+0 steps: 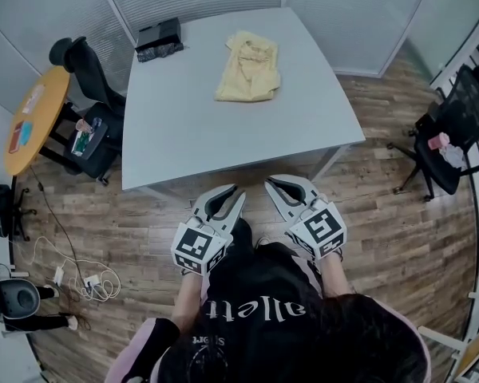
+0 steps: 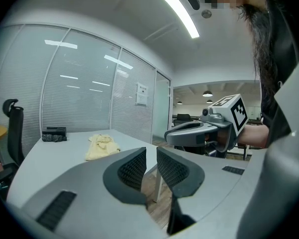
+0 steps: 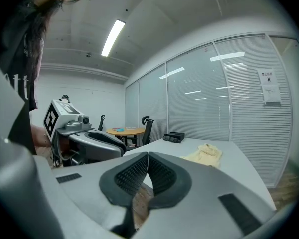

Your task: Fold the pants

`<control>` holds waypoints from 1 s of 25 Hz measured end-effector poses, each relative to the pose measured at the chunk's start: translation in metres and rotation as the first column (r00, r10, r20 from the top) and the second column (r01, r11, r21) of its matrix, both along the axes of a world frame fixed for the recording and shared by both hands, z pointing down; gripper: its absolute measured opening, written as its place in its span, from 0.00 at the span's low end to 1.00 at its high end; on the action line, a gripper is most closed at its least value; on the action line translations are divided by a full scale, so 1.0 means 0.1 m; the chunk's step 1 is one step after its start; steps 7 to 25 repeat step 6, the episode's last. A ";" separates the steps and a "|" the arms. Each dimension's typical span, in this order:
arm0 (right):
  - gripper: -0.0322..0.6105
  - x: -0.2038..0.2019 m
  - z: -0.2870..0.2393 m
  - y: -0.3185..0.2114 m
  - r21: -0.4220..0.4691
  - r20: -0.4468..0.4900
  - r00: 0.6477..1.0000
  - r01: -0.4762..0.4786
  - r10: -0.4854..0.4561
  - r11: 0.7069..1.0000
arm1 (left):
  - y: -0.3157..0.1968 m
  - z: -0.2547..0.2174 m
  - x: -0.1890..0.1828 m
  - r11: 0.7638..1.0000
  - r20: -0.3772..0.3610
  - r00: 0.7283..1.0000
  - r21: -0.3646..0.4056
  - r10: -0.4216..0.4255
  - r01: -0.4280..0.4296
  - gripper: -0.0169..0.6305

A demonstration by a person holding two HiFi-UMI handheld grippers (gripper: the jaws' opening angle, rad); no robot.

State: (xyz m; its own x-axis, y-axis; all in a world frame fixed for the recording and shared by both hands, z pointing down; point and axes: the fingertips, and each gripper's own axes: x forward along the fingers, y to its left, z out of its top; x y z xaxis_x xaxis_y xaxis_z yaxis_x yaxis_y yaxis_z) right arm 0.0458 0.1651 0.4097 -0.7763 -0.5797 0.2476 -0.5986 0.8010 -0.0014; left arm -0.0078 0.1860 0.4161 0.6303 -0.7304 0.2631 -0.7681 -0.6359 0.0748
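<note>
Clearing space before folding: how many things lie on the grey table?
2. The yellow pants lie crumpled toward the far middle; a black box-like item sits at the far left corner of the table. It may be more than one piece.

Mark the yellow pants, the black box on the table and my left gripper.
yellow pants [image 1: 249, 69]: head view, middle of the crumpled fabric.
black box [image 1: 159, 37]: head view, on its top face.
left gripper [image 2: 151, 152]: left gripper view, midway between its parted, empty jaw tips.
</note>
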 end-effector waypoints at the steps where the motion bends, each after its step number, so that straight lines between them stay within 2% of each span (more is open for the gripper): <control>1: 0.09 -0.01 0.00 0.01 0.000 -0.001 1.000 0.002 -0.002 1.000 | 0.01 0.00 0.00 1.000 0.000 1.000 0.001 0.000 0.000 0.15; 25: 0.09 -0.01 0.01 0.07 0.005 -0.003 1.000 0.009 -0.009 1.000 | 0.08 0.01 0.00 1.000 0.004 1.000 0.007 -0.004 0.004 0.15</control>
